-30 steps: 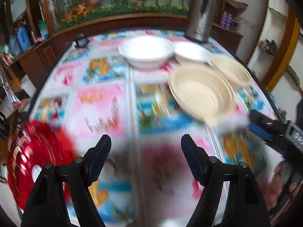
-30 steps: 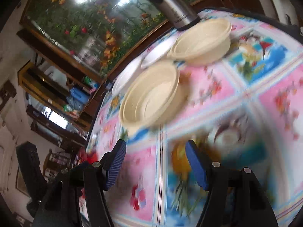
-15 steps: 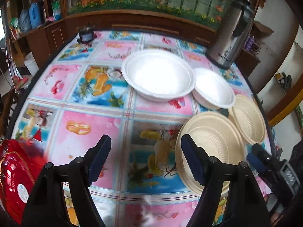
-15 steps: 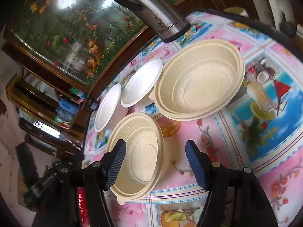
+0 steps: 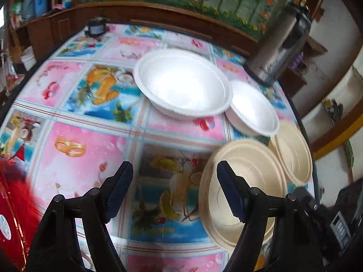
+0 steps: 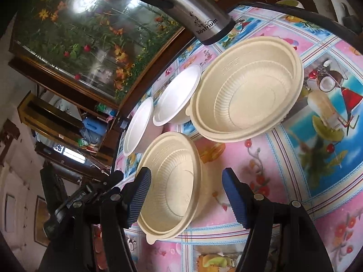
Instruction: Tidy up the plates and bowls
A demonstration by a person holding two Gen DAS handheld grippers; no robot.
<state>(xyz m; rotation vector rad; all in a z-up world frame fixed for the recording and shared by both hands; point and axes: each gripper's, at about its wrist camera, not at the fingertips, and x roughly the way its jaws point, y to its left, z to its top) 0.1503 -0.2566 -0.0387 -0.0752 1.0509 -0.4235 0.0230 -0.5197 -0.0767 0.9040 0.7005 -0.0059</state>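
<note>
On a table (image 5: 74,158) covered with a bright cloth of pink and blue picture squares stand four dishes, all upright and empty. In the left wrist view, a large white bowl (image 5: 182,88) sits toward the far middle of the table, and a smaller white bowl (image 5: 253,110) sits just beside it on the right, their rims touching or nearly so. Nearer the camera on the right lie two cream ribbed bowls: the near cream bowl (image 5: 247,192) and, just beyond it at the table's edge, the far cream bowl (image 5: 292,153). A steel thermos jug (image 5: 281,47) stands at the back right, close to the smaller white bowl. The left hand-held gripper (image 5: 174,187) hovers over bare cloth with its jaws wide apart and nothing between them; its right finger overlaps the near cream bowl in the picture, but contact cannot be judged. The right hand-held gripper (image 6: 186,198) is likewise wide and holds nothing, with the near cream bowl's right side lying in the gap between its fingers. A red object (image 5: 11,215) shows at the left edge.
</note>
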